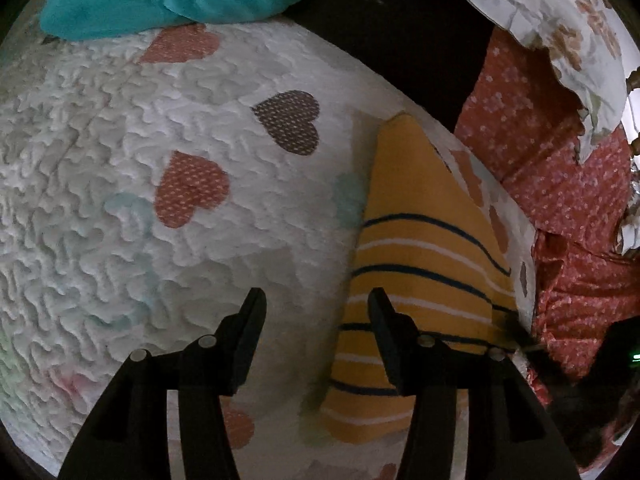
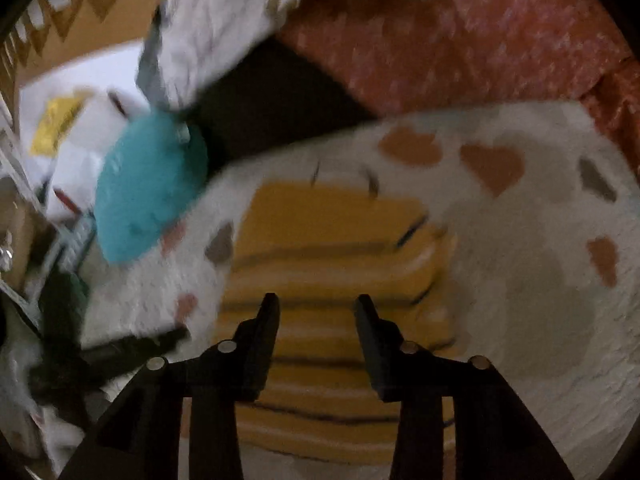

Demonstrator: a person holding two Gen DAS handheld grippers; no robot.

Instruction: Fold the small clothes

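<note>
Left tongs (image 1: pixel 316 300): hanging spread, gripping nothing.
Right tongs (image 2: pixel 316 306): hovering spread over yellow striped garment (image 2: pixel 332 264).
Left view only: stripes showing sharply.

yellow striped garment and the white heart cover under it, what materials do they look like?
Yellow striped garment: soft matte knit, probably cotton jersey; it lies limp, stripes look woven in. White heart cover: quilted fabric, matte; puckered wavy stitching and dotted heart patches show. Fibre unclear.

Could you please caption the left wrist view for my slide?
Open left gripper above heart-print quilt, beside folded yellow striped garment.
</note>
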